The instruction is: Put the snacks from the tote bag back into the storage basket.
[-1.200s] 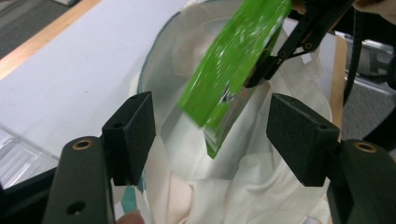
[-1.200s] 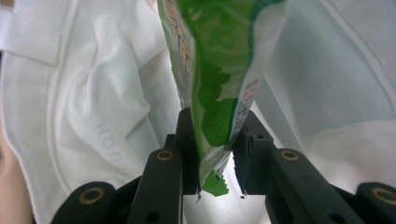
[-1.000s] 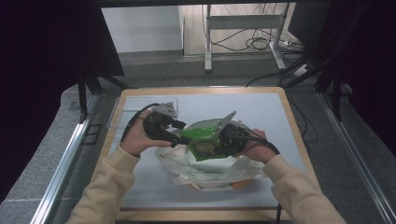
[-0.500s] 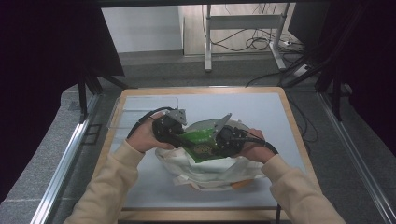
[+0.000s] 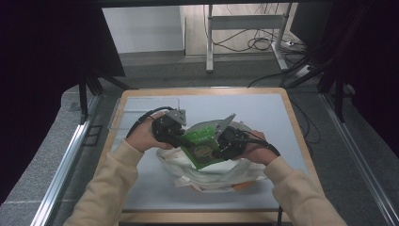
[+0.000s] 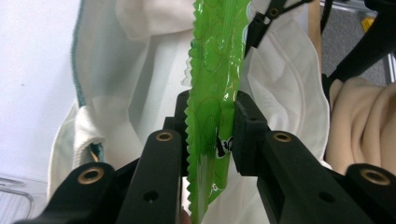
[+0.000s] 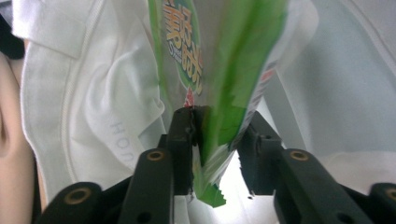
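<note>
Clamping the green snack packet (image 5: 201, 143) between my left gripper (image 5: 175, 135) and right gripper (image 5: 222, 142) above the white bag (image 5: 211, 174), I judge lowering it inside comes next.

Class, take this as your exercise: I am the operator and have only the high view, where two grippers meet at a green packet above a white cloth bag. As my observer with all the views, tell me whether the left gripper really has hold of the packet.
Observer: Yes. In the left gripper view the left gripper is shut on the zigzag edge of the green packet.
Operator: And the right one?
Observer: In its own view the right gripper has the packet's other end between its jaws; one pad presses it, while a gap shows at the other.
Operator: Anything printed on it?
Observer: Orange lettering on the side seen in the right gripper view; too blurred to read.
Operator: What lies below?
Observer: The white cloth bag, directly beneath the packet.
</note>
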Demonstrator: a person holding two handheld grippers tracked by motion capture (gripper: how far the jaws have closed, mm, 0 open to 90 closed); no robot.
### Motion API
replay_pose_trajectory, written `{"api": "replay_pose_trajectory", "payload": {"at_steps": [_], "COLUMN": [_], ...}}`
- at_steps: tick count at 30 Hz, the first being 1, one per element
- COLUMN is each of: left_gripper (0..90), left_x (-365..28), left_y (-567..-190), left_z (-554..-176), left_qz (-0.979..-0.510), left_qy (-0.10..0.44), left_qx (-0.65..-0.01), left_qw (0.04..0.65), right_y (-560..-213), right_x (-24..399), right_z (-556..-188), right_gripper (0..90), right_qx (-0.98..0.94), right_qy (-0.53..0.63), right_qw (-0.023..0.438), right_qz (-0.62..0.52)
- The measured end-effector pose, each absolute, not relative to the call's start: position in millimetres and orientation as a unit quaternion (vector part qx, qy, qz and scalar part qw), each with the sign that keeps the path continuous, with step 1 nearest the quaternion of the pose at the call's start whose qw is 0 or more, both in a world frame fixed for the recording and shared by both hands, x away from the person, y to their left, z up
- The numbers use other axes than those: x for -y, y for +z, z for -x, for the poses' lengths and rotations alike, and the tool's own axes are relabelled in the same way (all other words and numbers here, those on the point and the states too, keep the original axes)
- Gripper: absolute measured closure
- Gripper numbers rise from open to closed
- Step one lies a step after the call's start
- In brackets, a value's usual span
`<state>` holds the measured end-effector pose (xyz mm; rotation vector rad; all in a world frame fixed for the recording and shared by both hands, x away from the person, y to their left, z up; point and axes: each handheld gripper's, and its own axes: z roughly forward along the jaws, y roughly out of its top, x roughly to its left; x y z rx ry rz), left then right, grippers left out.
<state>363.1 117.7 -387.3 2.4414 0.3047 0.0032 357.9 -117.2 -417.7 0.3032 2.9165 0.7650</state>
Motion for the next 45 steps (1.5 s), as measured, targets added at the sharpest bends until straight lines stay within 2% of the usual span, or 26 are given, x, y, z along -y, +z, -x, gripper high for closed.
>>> {"api": "replay_pose_trajectory", "payload": {"at_steps": [7,18,25,30,45], "left_gripper": [75.6,76.2,76.5,76.9,77.1], "left_x": [-118.0,-124.5,-134.1,-138.5,-140.9], "left_y": [-387.3,-385.3,-378.5,-371.8,-352.6], "left_z": [-363.3,-366.7,-370.1,-370.3,-372.7], "left_qz": [-0.935,-0.932,-0.928,-0.926,-0.924], "left_qy": [0.001,0.002,0.009,0.012,0.029], "left_qx": [-0.121,-0.135,-0.143,-0.149,-0.153], "left_qw": [0.335,0.336,0.343,0.348,0.35], "right_y": [-418.0,-414.7,-401.1,-396.8,-419.2], "right_x": [118.4,123.3,137.2,152.3,177.9], "right_z": [-357.7,-357.1,-350.5,-345.1,-328.3], "right_gripper": [64.6,50.4,42.7,40.4,38.8], "right_qx": [-0.957,-0.95,-0.934,-0.917,-0.892], "right_qy": [0.264,0.279,0.315,0.348,0.385], "right_qw": [0.06,0.065,0.08,0.081,0.053], "right_qz": [-0.105,-0.123,-0.151,-0.179,-0.23]}}
